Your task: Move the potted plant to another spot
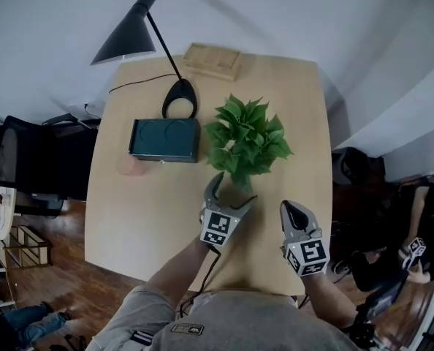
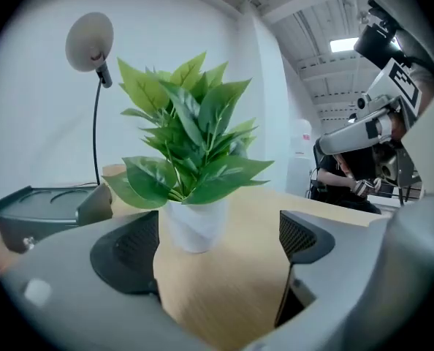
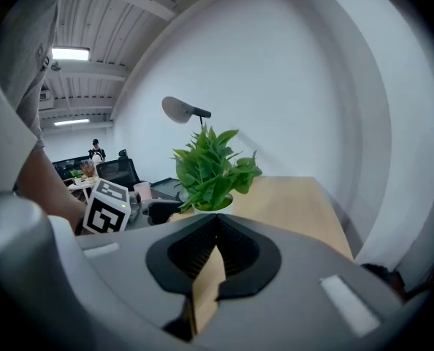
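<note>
The potted plant [image 1: 246, 139], with broad green leaves in a small white pot [image 2: 195, 225], stands upright on the light wooden table [image 1: 151, 218] right of centre. My left gripper [image 1: 234, 189] is open, low at the plant's near side. In the left gripper view its jaws stand wide with the pot just ahead of them, close to the left pad [image 2: 129, 251] and well apart from the right one. My right gripper [image 1: 290, 209] is shut and holds nothing, nearer me and right of the plant. The right gripper view shows the plant [image 3: 213, 170] ahead, above the closed gripper [image 3: 217, 225].
A black desk lamp [image 1: 140, 28] rises from its ring base [image 1: 180, 97] behind the plant. A dark teal box [image 1: 164, 139] and a pink cup [image 1: 131, 165] lie left of it. A wooden tray [image 1: 213, 61] sits at the far edge. A black chair [image 1: 27, 163] stands left.
</note>
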A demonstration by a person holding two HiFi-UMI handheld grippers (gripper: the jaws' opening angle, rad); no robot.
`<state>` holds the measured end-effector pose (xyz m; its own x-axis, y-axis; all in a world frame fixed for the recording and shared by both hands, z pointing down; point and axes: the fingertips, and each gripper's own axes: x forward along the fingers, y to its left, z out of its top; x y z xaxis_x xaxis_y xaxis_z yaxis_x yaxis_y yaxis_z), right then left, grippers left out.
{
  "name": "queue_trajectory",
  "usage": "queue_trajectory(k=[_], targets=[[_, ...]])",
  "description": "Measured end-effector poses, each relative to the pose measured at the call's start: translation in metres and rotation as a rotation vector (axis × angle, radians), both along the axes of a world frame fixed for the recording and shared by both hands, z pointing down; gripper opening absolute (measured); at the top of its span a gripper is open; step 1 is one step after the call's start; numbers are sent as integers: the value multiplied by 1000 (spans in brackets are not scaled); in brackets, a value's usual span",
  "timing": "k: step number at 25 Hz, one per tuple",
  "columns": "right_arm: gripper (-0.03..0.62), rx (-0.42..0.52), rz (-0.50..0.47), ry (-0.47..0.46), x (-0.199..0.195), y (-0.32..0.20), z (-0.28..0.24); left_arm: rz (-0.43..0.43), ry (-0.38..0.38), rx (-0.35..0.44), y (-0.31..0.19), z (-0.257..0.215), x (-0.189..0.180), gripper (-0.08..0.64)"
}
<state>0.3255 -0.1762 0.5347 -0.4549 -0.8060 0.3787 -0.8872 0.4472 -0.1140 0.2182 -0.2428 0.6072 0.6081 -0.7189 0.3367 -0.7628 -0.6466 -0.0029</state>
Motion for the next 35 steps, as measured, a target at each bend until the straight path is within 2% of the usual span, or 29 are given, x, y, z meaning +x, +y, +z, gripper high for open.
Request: queue_trajectory(k=[4,7,12,14,15,22,28,35], targets=[[5,15,-29,-33,-8,17,-7,-37,8,22,35,-24,-10,415],[5,22,-64,-55,-17,31,-12,-71,29,46,60,-47,-18,310],[5,67,-100,-68,-32,54,-28,-149,120,43,100,-82,-40,122],[5,83,-98,-72,-38,64,-34,-160,152,31,116,-89,-46,29],[5,92,-97,-71,-40,68,-36,-154,164,26,124,-91,-47,8],[5,114,-46,-50,-56,121,-48,-43,223,15,191,-110,-50,8],[5,124,11,-35,-78,181,-53,42,235,-4,248,-110,-69,8],[5,82,52,-16,-103,254,-41,115,240,-38,311,-99,-93,8]])
